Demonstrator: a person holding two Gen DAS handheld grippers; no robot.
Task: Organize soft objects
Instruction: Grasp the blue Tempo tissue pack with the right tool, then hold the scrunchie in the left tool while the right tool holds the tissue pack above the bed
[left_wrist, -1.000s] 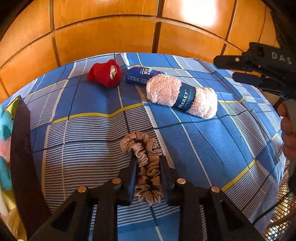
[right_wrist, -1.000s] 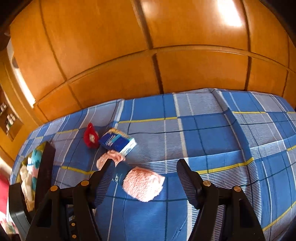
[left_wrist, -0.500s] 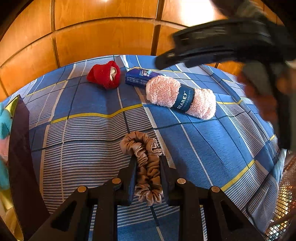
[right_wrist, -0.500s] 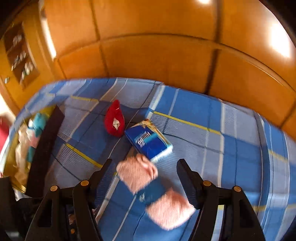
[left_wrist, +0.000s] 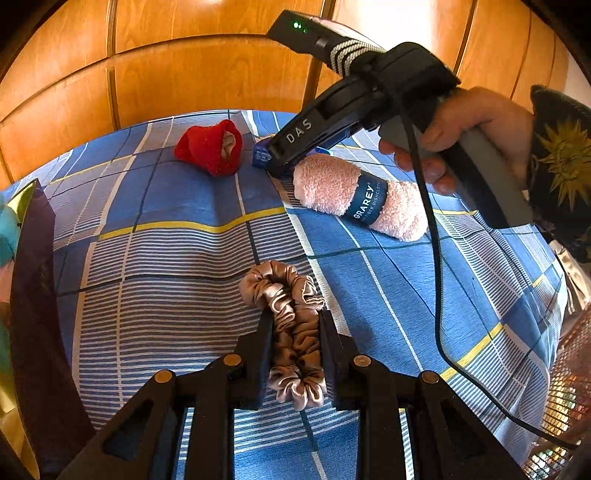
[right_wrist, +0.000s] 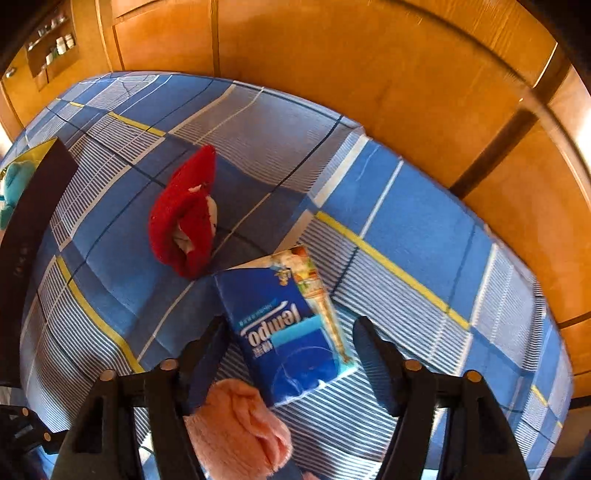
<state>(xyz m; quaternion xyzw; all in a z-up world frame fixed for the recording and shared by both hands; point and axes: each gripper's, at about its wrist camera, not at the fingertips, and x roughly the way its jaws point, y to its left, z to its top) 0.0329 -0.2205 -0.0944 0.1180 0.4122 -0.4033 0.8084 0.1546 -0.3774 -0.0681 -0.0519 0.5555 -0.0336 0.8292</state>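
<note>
My left gripper (left_wrist: 293, 325) is shut on a beige satin scrunchie (left_wrist: 291, 314) that lies on the blue checked bedspread (left_wrist: 166, 258). Farther back lie a red knitted piece (left_wrist: 210, 149), a blue tissue pack (left_wrist: 260, 155) and a pink rolled dishcloth (left_wrist: 354, 195) with a dark band. In the right wrist view my right gripper (right_wrist: 288, 334) hangs over the blue tissue pack (right_wrist: 288, 332), its jaws closing either side of the pack without touching it. The pink dishcloth (right_wrist: 240, 428) lies just below, the red piece (right_wrist: 184, 218) to the upper left.
A dark-walled box (left_wrist: 33, 295) holding teal and pink soft items stands at the left edge, also seen as the dark box (right_wrist: 29, 221) in the right wrist view. Wooden panels (left_wrist: 184, 74) rise behind the bed. A black cable (left_wrist: 436, 295) trails from the right gripper's handle.
The right gripper swung in from the right over the dishcloth to the tissue pack, rolling as it went, and its jaws narrowed. The left gripper and scrunchie stayed put.
</note>
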